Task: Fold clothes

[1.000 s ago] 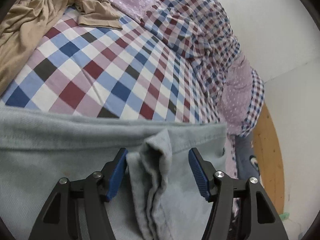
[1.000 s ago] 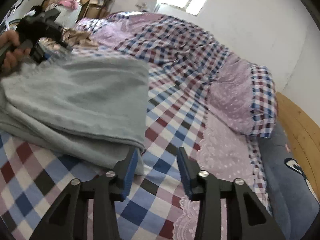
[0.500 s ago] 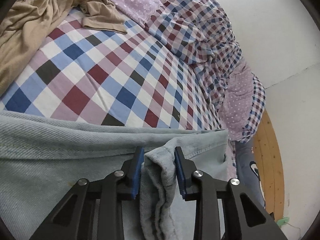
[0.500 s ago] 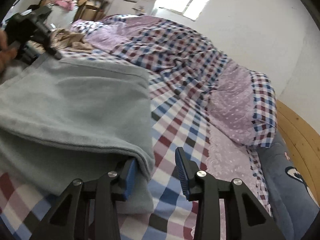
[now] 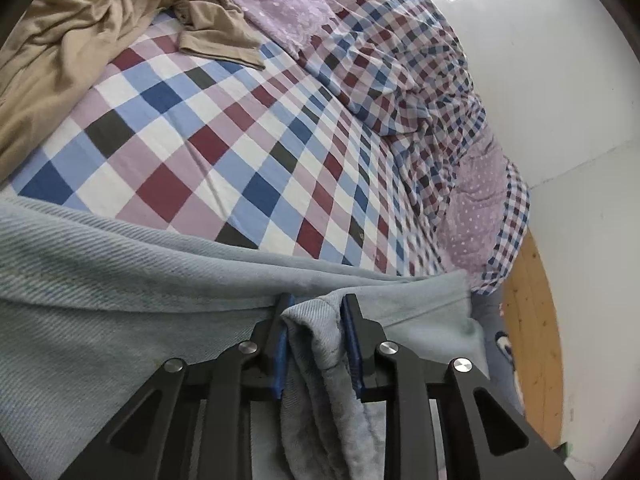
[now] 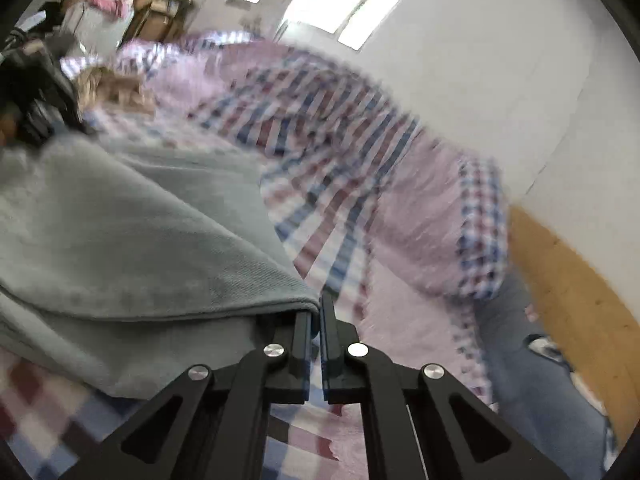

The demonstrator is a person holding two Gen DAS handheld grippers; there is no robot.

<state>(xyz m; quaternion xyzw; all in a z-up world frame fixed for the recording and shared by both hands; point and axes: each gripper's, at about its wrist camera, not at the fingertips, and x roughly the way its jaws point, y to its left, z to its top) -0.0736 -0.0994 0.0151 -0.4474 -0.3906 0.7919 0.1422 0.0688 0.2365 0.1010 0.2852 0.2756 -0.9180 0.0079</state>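
Note:
A pale blue-grey garment lies across the checked bed sheet. My left gripper is shut on a bunched fold of this garment, which stands up between the blue pads. In the right wrist view the same garment stretches from the left to the middle, and my right gripper is shut on its corner, the jaws nearly touching. The other gripper, held in a hand, shows dark and blurred at the far left. The right wrist view is blurred by motion.
A tan garment lies crumpled at the far left of the bed. A checked and lilac dotted quilt is heaped along the white wall. Beyond the bed's end are a wooden floor and boxes by the window.
Both grippers have shut on the pale garment: the left on the raised fold, the right on the corner. The right one is now moving, blurring its view.

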